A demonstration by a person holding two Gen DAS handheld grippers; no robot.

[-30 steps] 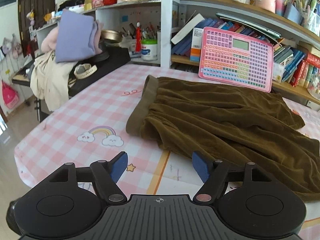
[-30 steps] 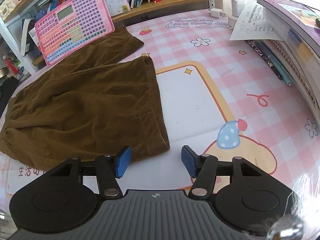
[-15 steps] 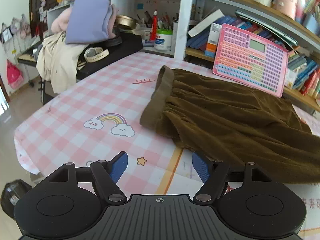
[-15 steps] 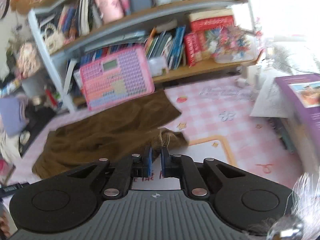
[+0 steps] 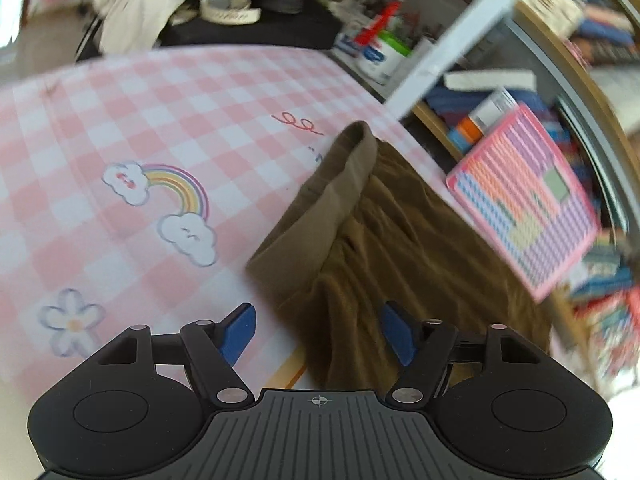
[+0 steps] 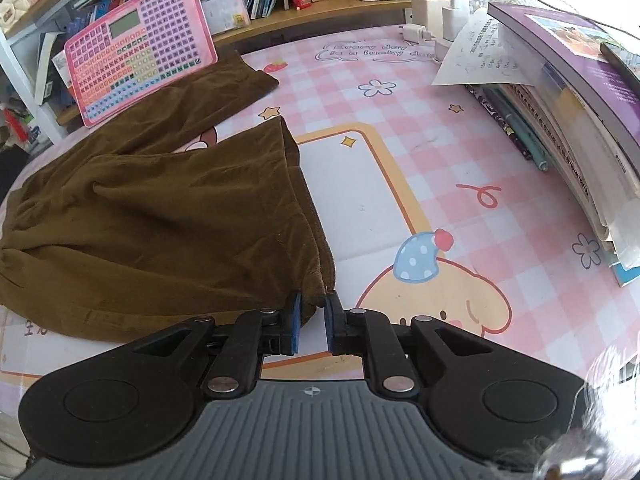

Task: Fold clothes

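Compared with a second ago, when the right gripper (image 6: 311,312) hung open just short of the brown shorts (image 6: 160,216), its blue pads are now drawn in on the near corner of the leg hem, pinching the cloth between them; half a second ago that same corner was lifted clear of the table, and now it lies low again. Meanwhile the left gripper (image 5: 318,334) has swung in toward the waistband (image 5: 320,208), which fills far more of its view than before.

Those shorts lie spread on the pink checked tablecloth (image 6: 440,160), waistband to the left, two leg openings to the right. One leg runs back toward the pink keyboard toy (image 6: 138,46) and touches its lower edge; the nearer leg ends along the white panel with the orange border (image 6: 352,200). From the pinched corner the hem runs away as a straight, doubled edge.

Fingers on the left gripper are spread wide, with gathered cloth just below the waistband lying between them but not gripped. Its left pad stands over bare tablecloth beside the rainbow print (image 5: 176,192).

Right of the hem the cloth is bare up to the stack of books (image 6: 568,112) and the pens (image 6: 516,128). Left of the waistband the cloth is likewise bare out to the table edge. Behind stands a bookshelf (image 6: 280,20).
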